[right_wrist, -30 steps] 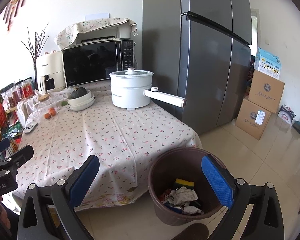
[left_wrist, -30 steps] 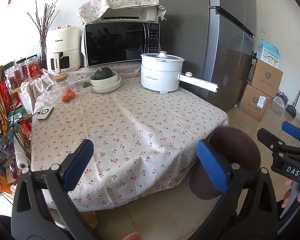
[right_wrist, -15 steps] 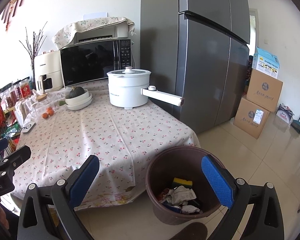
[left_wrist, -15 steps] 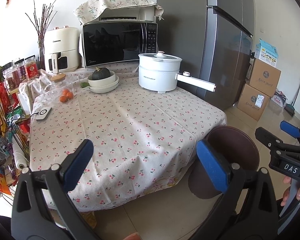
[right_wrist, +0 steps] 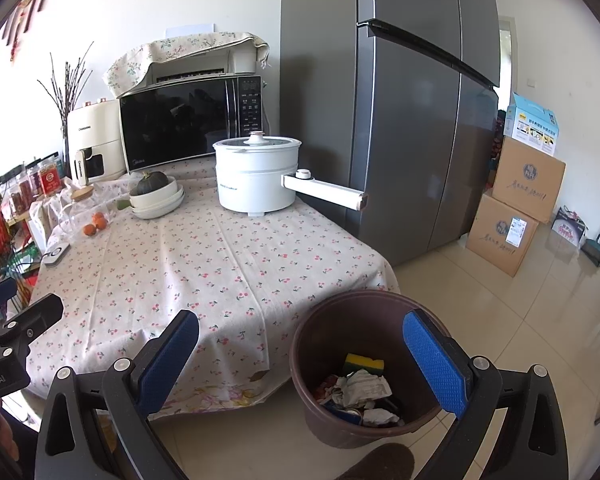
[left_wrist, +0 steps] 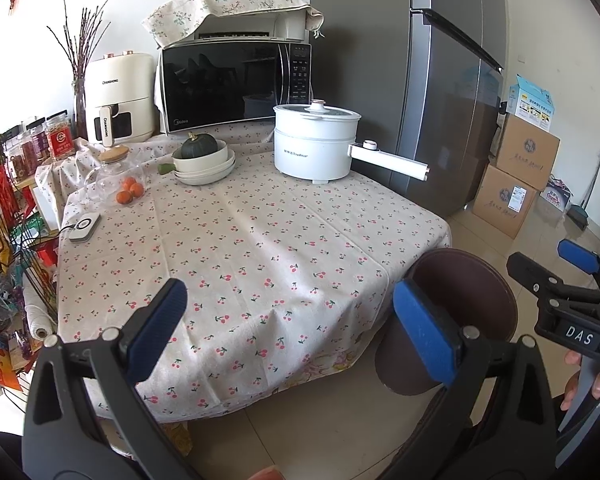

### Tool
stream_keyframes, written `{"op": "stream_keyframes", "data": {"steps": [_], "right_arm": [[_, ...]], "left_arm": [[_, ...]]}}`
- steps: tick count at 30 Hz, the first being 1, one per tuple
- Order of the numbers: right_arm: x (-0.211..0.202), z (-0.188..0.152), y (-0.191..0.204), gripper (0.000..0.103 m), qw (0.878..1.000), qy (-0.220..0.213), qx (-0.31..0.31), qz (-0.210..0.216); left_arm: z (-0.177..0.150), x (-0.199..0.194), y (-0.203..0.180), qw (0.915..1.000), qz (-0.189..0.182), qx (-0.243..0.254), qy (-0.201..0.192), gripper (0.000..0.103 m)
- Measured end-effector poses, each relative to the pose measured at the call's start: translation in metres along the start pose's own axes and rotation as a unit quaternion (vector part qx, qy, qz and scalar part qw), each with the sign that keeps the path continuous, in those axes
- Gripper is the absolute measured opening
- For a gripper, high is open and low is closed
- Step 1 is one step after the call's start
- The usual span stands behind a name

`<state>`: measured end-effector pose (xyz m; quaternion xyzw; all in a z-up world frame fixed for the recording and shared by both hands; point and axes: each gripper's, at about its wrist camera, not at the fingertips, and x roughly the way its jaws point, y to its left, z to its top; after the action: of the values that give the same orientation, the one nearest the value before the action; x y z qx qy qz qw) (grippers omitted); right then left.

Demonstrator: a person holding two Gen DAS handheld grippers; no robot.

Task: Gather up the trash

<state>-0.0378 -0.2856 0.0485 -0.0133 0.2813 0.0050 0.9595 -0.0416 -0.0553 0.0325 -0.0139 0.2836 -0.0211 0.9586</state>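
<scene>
A brown trash bin [right_wrist: 332,320] stands on the floor by the table's near right corner. It holds crumpled paper [right_wrist: 360,388], a yellow-green sponge [right_wrist: 363,363] and other scraps. My right gripper [right_wrist: 300,360] is open and empty, above and in front of the bin. My left gripper [left_wrist: 292,332] is open and empty over the table's front edge; the bin [left_wrist: 476,296] shows to its right. The right gripper also shows at the right edge of the left wrist view [left_wrist: 552,276].
The table with cherry-print cloth [left_wrist: 240,240] carries a white electric pot [left_wrist: 316,144] with a long handle, stacked bowls with a squash [left_wrist: 204,160], oranges [left_wrist: 130,194], a microwave [left_wrist: 236,84] and an air fryer [left_wrist: 118,100]. A grey fridge [right_wrist: 400,100] and cardboard boxes [right_wrist: 516,208] stand right.
Both grippers have drawn back slightly from the table; the view shifted a little. Both stay open and empty.
</scene>
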Motion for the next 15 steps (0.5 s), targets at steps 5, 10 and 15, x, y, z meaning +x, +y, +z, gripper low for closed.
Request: {"op": "stream_keyframes", "data": {"steps": [5, 10, 15], "right_arm": [[0.0005, -0.0007, -0.0005, 0.103, 1.0, 0.001, 0.0, 0.0], [0.0007, -0.0004, -0.0007, 0.103, 1.0, 0.001, 0.0, 0.0], [0.0022, -0.0026, -0.0009, 0.103, 1.0, 0.002, -0.002, -0.001]], "left_arm": [[0.0003, -0.0003, -0.001, 1.0, 0.002, 0.004, -0.001, 0.103], [0.0, -0.0004, -0.0023, 0.9998, 0.016, 0.01, -0.003, 0.103], [-0.0016, 0.0021, -0.0009, 0.9995, 0.029, 0.012, 0.003, 0.103]]}}
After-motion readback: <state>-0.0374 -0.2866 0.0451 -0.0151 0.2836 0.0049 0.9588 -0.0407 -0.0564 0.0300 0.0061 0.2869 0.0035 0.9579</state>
